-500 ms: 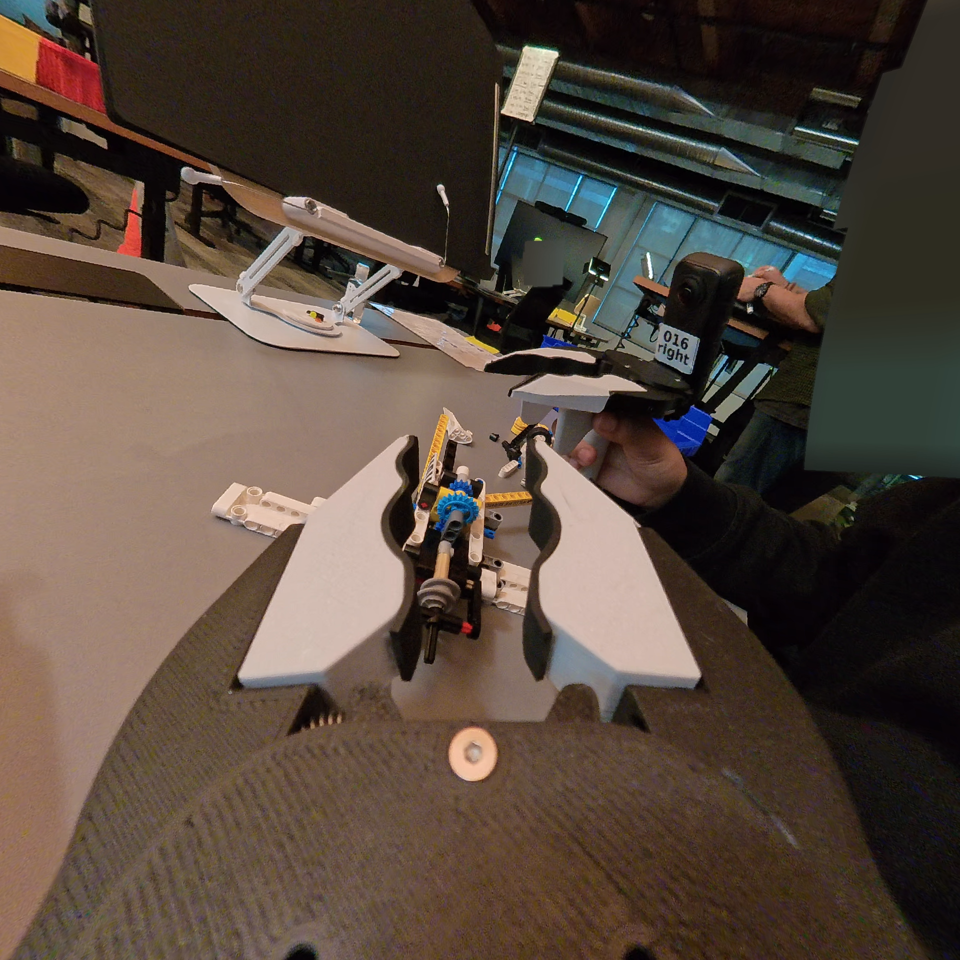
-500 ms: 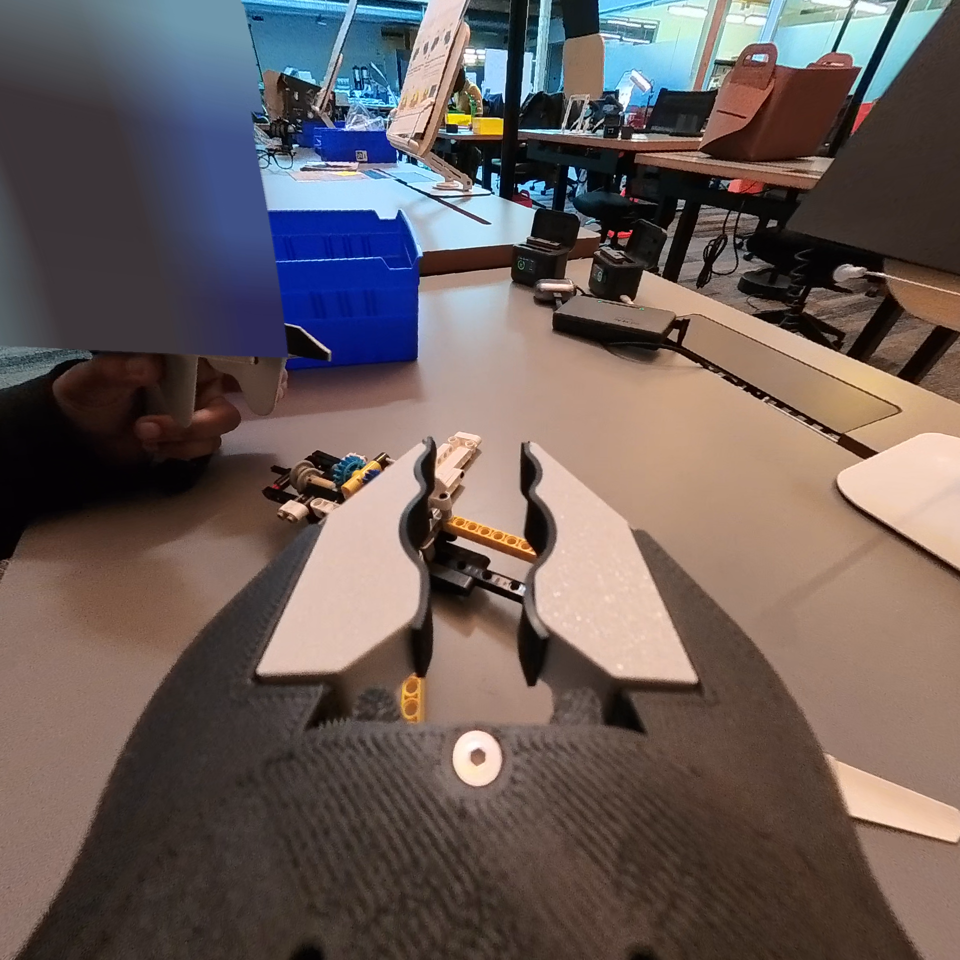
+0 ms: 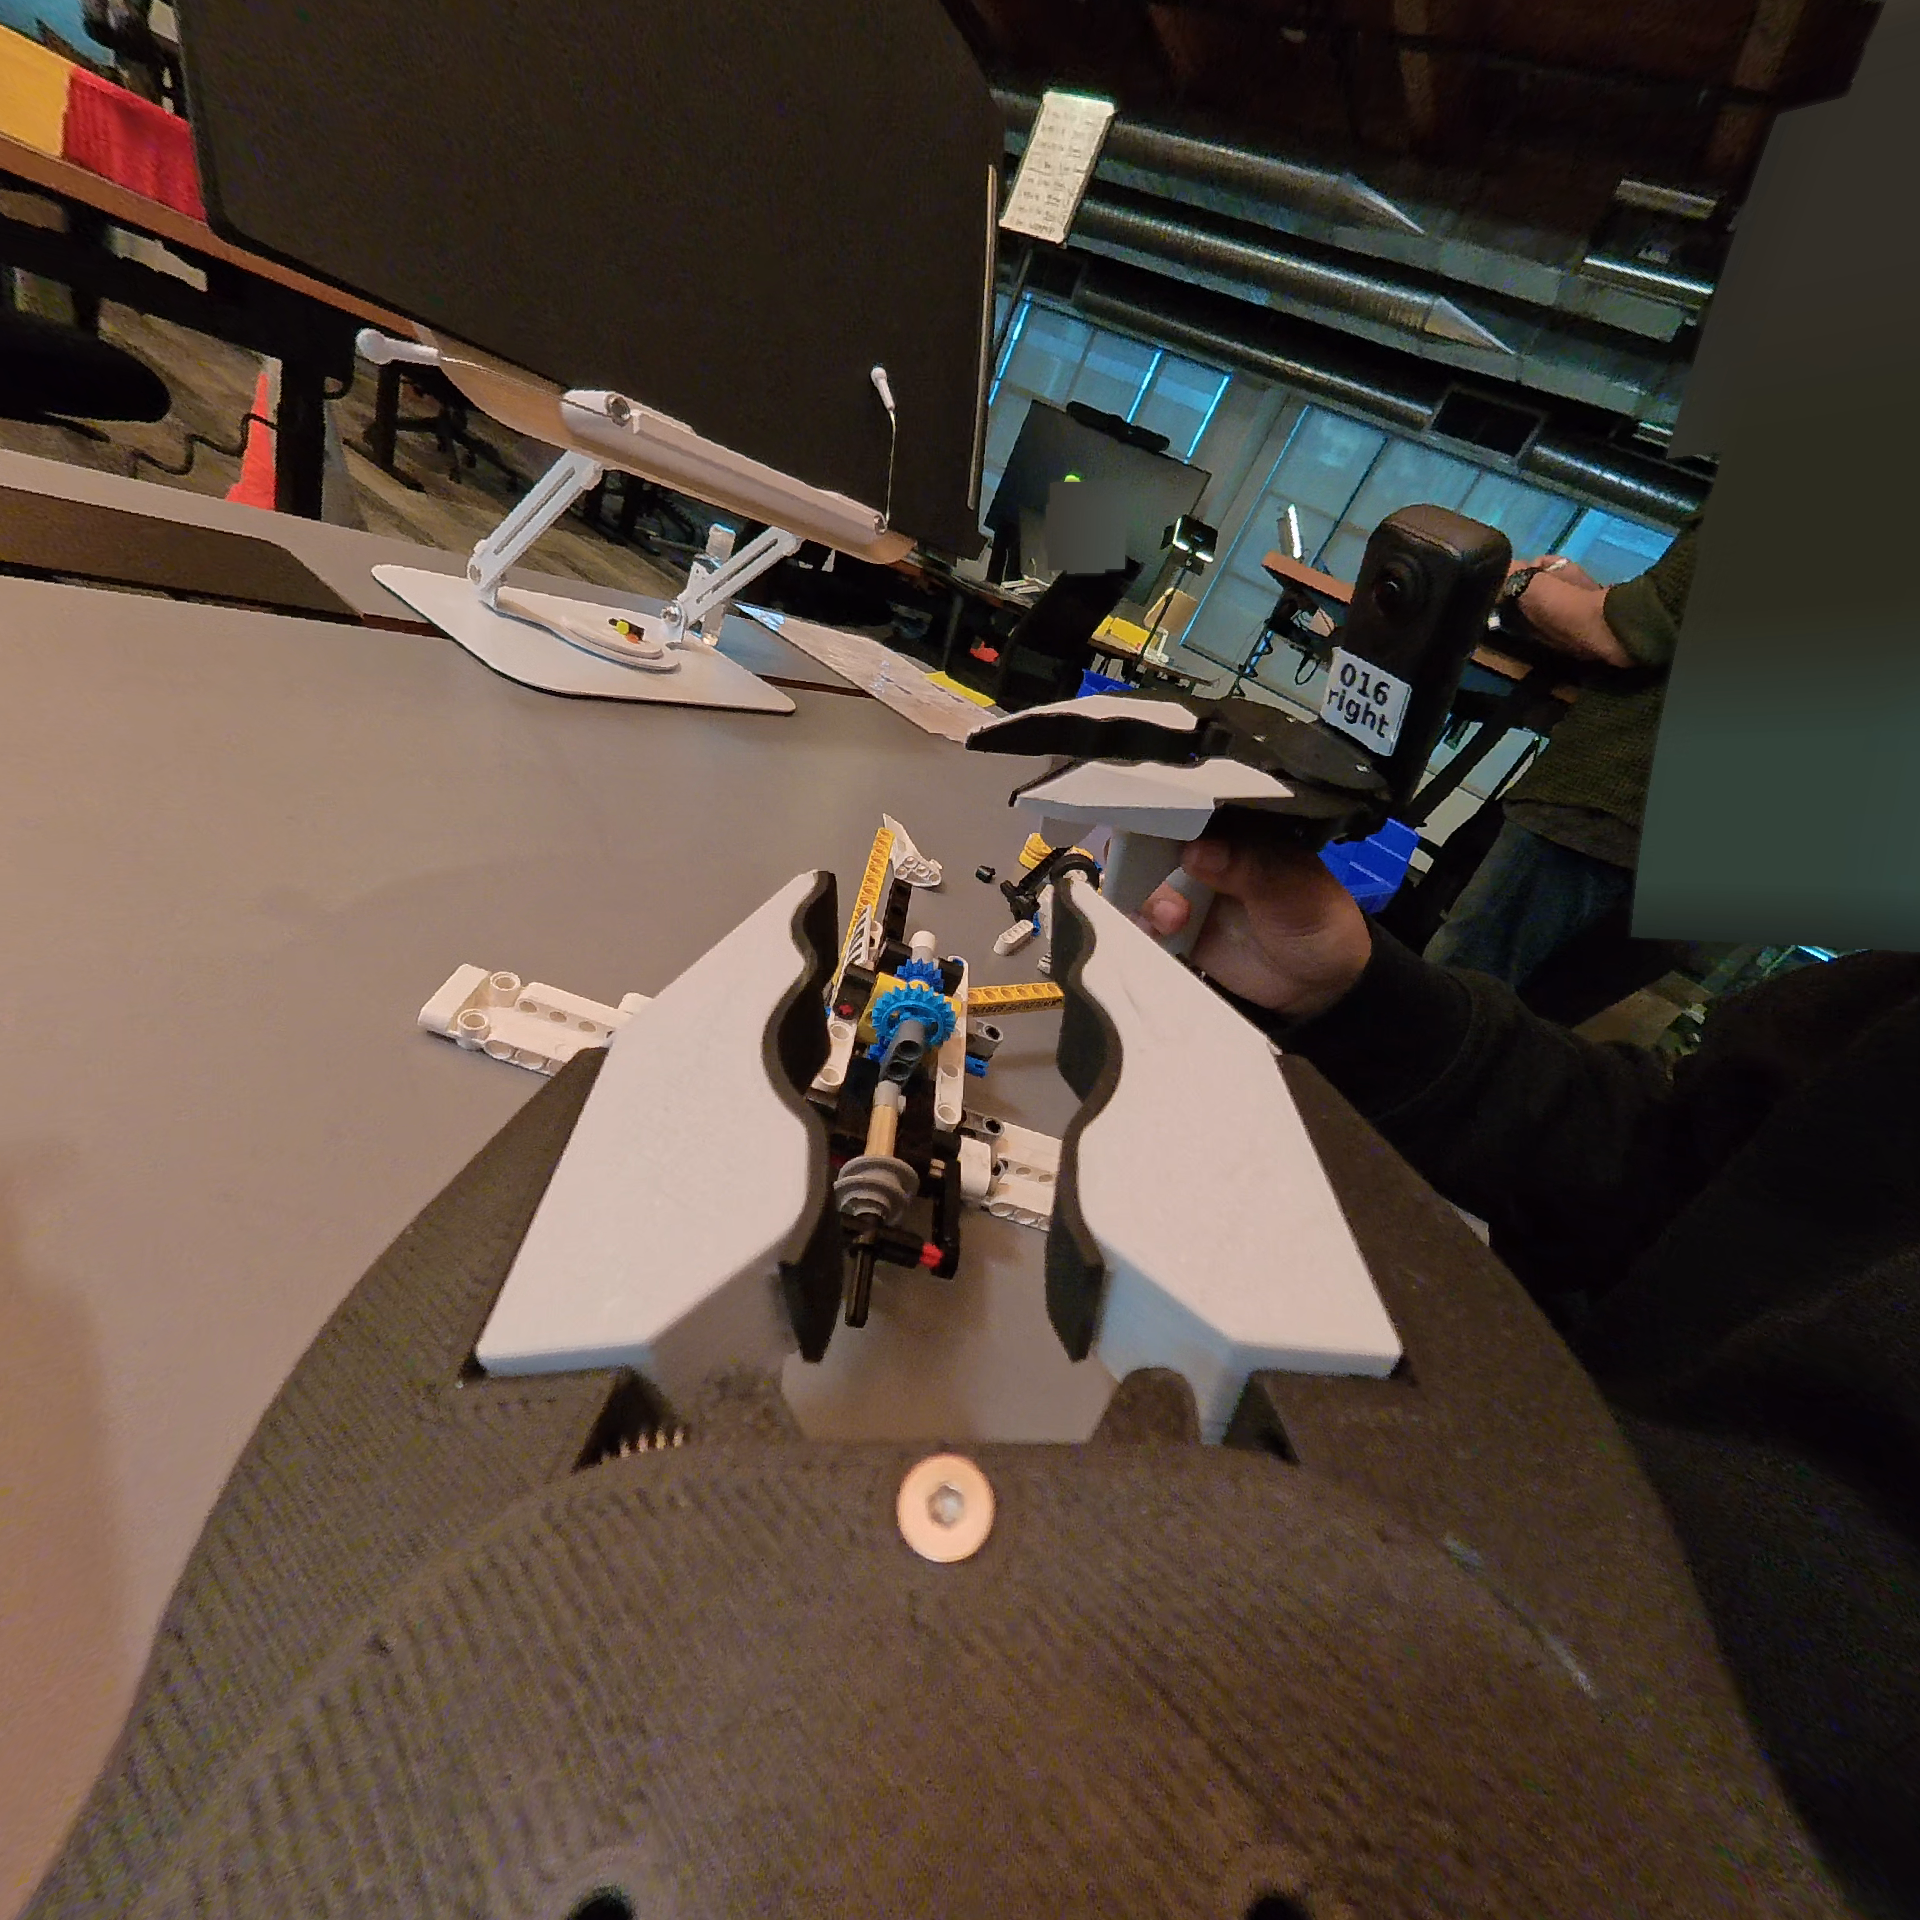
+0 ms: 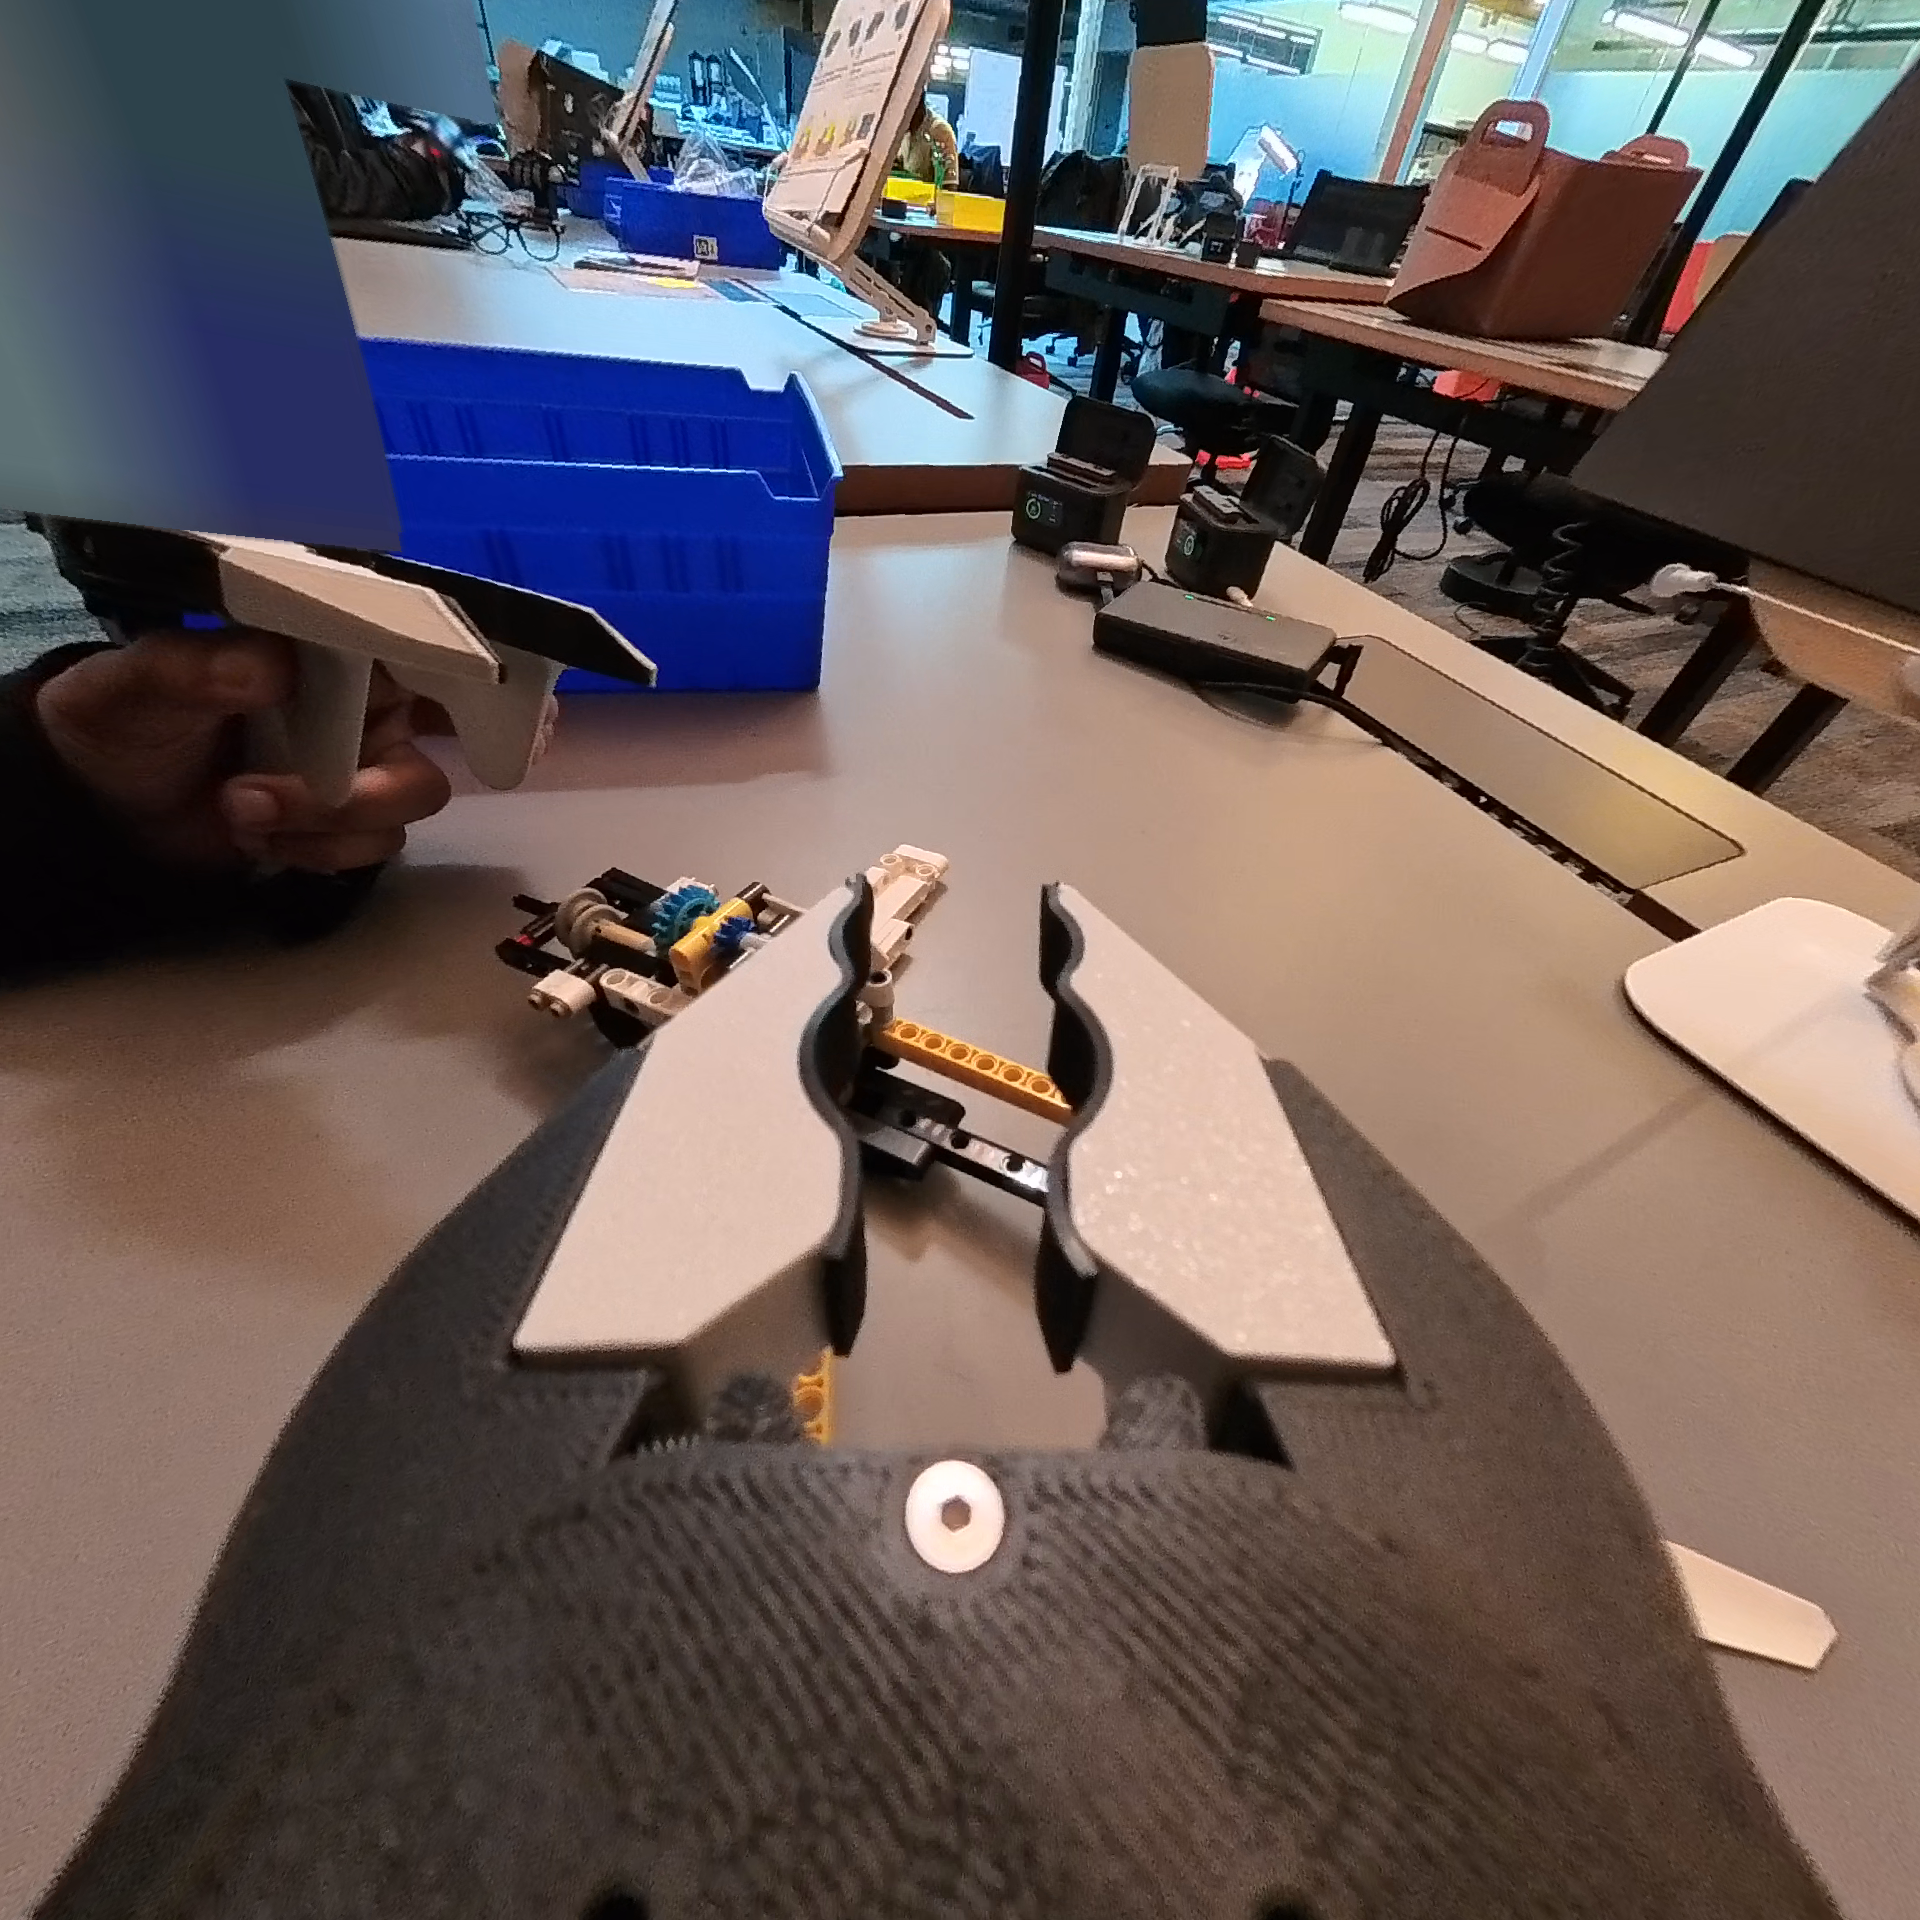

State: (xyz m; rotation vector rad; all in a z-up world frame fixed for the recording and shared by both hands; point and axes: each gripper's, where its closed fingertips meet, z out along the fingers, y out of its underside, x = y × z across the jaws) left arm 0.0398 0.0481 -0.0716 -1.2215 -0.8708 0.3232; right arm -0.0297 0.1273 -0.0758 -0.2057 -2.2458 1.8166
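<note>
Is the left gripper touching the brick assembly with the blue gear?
Apart. The right wrist view shows the left gripper raised clear above the brick assembly, bare table showing between them.

Grey counter (image 4: 1195, 831) strewn with building-toy parts

A geared brick assembly (image 4: 644, 940) in black, yellow, blue and white lies on the counter, with a yellow holed beam (image 4: 977, 1065) and a black holed beam (image 4: 966, 1143) just beside it and a white holed panel (image 3: 509, 1013) a little apart. A few small loose bits (image 3: 1023, 904) lie near. Farther back stand a blue bin (image 4: 623, 520), two small black charger boxes (image 4: 1081, 488), a flat black power brick (image 4: 1210, 634) with its cable, and a white stand's flat base (image 3: 582, 644).
</note>
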